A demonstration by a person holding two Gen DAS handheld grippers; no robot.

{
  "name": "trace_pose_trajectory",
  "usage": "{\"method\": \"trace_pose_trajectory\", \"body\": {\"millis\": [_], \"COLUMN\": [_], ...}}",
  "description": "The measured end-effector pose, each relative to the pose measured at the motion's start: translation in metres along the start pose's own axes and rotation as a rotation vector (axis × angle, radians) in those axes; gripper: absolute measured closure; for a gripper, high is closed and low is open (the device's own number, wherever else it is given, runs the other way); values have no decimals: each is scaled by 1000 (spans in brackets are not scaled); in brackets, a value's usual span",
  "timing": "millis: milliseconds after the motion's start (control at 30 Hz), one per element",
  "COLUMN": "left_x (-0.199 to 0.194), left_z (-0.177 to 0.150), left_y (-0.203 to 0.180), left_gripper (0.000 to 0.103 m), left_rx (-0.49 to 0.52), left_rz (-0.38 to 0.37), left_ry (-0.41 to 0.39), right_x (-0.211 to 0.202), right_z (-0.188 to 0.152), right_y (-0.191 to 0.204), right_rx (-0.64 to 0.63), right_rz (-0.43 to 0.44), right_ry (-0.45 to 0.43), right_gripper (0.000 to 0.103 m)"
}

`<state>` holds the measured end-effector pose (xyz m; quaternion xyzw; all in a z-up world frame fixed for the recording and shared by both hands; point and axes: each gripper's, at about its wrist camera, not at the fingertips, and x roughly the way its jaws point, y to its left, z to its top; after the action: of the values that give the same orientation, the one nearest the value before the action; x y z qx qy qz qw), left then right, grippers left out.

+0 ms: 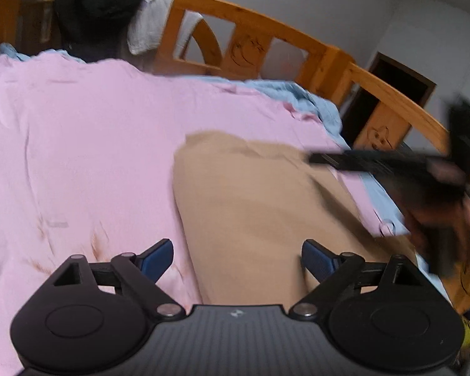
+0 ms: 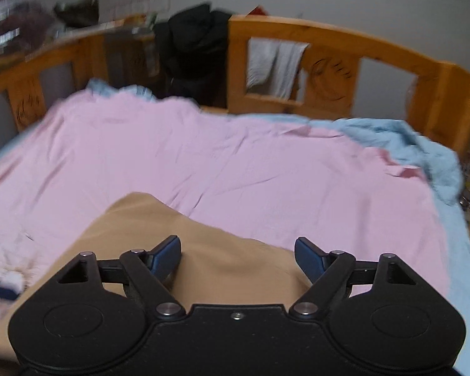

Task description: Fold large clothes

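one pink sheet [image 2: 235, 163], seemingly wooden bedframe [image 2: 329, 40]

Dim, flat indoor light in both views — no clear source, no glare, only soft shadows in the pink sheet [image 2: 235, 163] folds. Heavy fisheye: the wooden bed rail [image 1: 253, 28] bows into an arc and corners vignette dark. Left wrist view — right tongs [image 1: 391, 163] smeared by motion blur. Right wrist view soft overall, left-edge clutter streaked.
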<state>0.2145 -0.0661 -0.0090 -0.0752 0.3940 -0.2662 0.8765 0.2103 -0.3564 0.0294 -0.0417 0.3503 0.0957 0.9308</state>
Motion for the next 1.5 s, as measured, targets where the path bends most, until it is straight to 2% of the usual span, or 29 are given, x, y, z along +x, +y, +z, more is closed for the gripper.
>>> {"method": "trace_pose_trajectory", "body": {"millis": [100, 200, 333, 533, 767, 867, 1067, 1167, 1300, 1400, 1500], "left_x": [15, 33, 55, 74, 75, 61, 18, -4, -27, -31, -28], "left_z": [17, 31, 37, 32, 37, 36, 15, 0, -18, -28, -35], "left_y": [3, 7, 14, 13, 6, 9, 8, 2, -10, -20, -26], "left_gripper": [11, 11, 8, 8, 8, 9, 7, 6, 4, 3, 0], "left_rx": [2, -22, -34, -24, 5, -40, -71, -40, 33, 120, 165], "left_rz": [55, 54, 56, 87, 119, 96, 24, 2, -26, -3, 36], "left_ry": [-9, 10, 44, 44, 25, 18, 1, -3, -2, 26, 35], "right_x": [-29, -35, -16, 20, 28, 6, -79, -115, -144, -150, -146], "right_z": [-16, -31, -45, -53, -56, -50, -53, -65, -88, -105, -121], "right_y": [-7, -5, 0, -5, -11, -18, -32, -35, -24, -12, -5], "right_rx": [12, -29, -69, -89, -87, -61, -7, 65, 104, 121, 133], "right_rz": [13, 30, 28, -16, -53, -55, -44, -20, -46, -66, -133], "right_ry": [5, 30, 75, 109, 117, 108, 70, 106, 207, 288, 329], "right_gripper": [20, 19, 18, 13, 12, 18, 13, 8, 7, 4, 4]}}
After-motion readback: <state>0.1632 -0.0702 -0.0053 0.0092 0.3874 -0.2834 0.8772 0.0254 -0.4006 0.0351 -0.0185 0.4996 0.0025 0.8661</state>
